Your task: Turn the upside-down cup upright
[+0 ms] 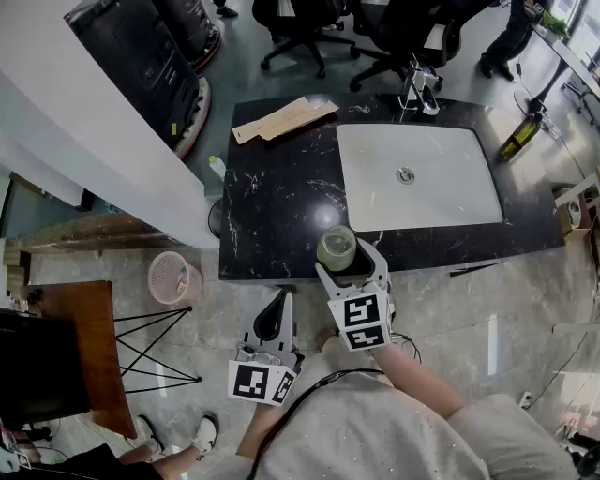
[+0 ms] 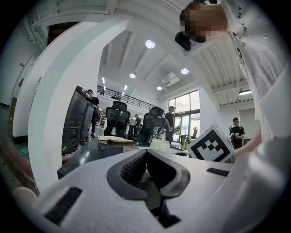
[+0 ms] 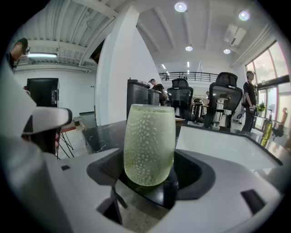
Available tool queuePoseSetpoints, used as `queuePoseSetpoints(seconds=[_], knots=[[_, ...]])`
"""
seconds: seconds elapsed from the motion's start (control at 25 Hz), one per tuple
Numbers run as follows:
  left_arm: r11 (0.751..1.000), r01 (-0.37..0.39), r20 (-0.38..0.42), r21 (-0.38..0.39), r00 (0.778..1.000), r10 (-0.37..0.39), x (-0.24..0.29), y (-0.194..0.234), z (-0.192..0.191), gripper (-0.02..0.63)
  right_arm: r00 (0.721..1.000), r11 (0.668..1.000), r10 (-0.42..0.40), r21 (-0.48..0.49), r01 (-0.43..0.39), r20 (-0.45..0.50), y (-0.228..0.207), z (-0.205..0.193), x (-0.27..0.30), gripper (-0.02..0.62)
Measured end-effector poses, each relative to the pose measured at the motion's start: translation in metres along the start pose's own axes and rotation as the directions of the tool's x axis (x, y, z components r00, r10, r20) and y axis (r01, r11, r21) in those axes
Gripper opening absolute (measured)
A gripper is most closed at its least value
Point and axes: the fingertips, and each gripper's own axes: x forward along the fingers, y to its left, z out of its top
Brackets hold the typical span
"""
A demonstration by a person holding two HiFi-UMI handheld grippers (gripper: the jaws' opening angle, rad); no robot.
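Observation:
A pale green dimpled cup (image 1: 336, 248) (image 3: 149, 141) stands at the front edge of the black marble counter (image 1: 281, 206), its flat wide end up and its rounded end down. My right gripper (image 1: 349, 255) (image 3: 149, 164) reaches in from the front and is tilted slightly downward. One jaw is on each side of the cup and the pads lie against its lower walls. My left gripper (image 1: 279, 295) (image 2: 146, 152) hangs lower left, off the counter and over the floor. It is held level and shut, with nothing in it.
A white sink basin (image 1: 441, 202) with a tap (image 1: 417, 94) fills the counter's right half. Brown paper (image 1: 281, 119) lies at the far left edge. A pink wastebasket (image 1: 173, 278) and a wire-legged table (image 1: 80, 337) stand on the floor at left. Office chairs (image 1: 300, 28) are beyond.

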Motion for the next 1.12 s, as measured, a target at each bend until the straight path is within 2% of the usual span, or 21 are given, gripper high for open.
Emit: queuePoseSetpoints(seconds=[0.2, 0.36, 0.44, 0.48, 0.52, 0.56, 0.6, 0.68, 0.8, 0.88, 0.96, 1.04, 1.08, 1.12], knots=[[1.000, -0.028, 0.000, -0.008, 1.000, 0.028, -0.007, 0.011, 0.004, 0.008, 0.999, 0.998, 0.035, 0.053, -0.034, -0.011, -0.001, -0.001, -0.006, 0.337], [0.999, -0.048, 0.010, -0.016, 0.999, 0.048, -0.007, 0.012, 0.004, 0.008, 0.991, 0.976, 0.132, 0.177, -0.129, -0.006, -0.001, -0.003, -0.016, 0.336], [0.998, -0.055, 0.016, -0.022, 0.998, 0.056, -0.007, 0.012, 0.005, 0.008, 0.976, 0.931, 0.216, 0.296, -0.212, 0.020, 0.004, 0.003, -0.021, 0.336], [0.998, -0.059, 0.017, -0.024, 0.998, 0.059, -0.007, 0.012, 0.006, 0.008, 0.964, 0.890, 0.263, 0.373, -0.262, 0.047, 0.008, 0.007, -0.024, 0.336], [0.998, -0.062, 0.018, -0.026, 0.998, 0.062, -0.007, 0.011, 0.007, 0.008, 0.947, 0.833, 0.309, 0.456, -0.313, 0.087, 0.012, 0.013, -0.027, 0.336], [0.998, -0.064, 0.018, -0.028, 0.998, 0.064, -0.007, 0.011, 0.008, 0.008, 0.927, 0.759, 0.349, 0.540, -0.365, 0.137, 0.016, 0.019, -0.030, 0.336], [0.997, -0.066, 0.018, -0.031, 0.998, 0.066, -0.007, 0.010, 0.010, 0.008, 0.905, 0.669, 0.380, 0.618, -0.413, 0.193, 0.020, 0.024, -0.031, 0.336], [0.997, -0.069, 0.020, -0.036, 0.997, 0.070, -0.008, 0.009, 0.012, 0.008, 0.859, 0.470, 0.411, 0.737, -0.486, 0.304, 0.028, 0.031, -0.033, 0.336], [0.996, -0.078, 0.015, -0.032, 0.997, 0.079, -0.010, 0.008, 0.014, 0.008, 0.786, 0.195, 0.411, 0.798, -0.571, 0.462, 0.040, 0.038, -0.039, 0.334], [0.996, -0.082, 0.009, -0.024, 0.997, 0.083, -0.013, 0.008, 0.014, 0.008, 0.730, 0.010, 0.397, 0.792, -0.610, 0.557, 0.046, 0.040, -0.041, 0.334], [0.996, -0.088, -0.002, -0.016, 0.996, 0.088, -0.014, 0.008, 0.011, 0.008, 0.669, -0.219, 0.353, 0.753, -0.621, 0.654, 0.049, 0.040, -0.039, 0.334], [0.995, -0.095, -0.019, -0.008, 0.995, 0.095, -0.017, 0.010, 0.008, 0.008, 0.613, -0.458, 0.266, 0.657, -0.599, 0.744, 0.048, 0.041, -0.036, 0.336], [0.995, -0.099, -0.029, -0.003, 0.995, 0.099, -0.019, 0.011, 0.006, 0.008, 0.588, -0.557, 0.212, 0.591, -0.583, 0.780, 0.047, 0.040, -0.034, 0.336], [0.995, -0.103, -0.037, 0.002, 0.994, 0.103, -0.021, 0.011, 0.005, 0.008, 0.566, -0.635, 0.159, 0.522, -0.569, 0.809, 0.044, 0.039, -0.034, 0.334]])
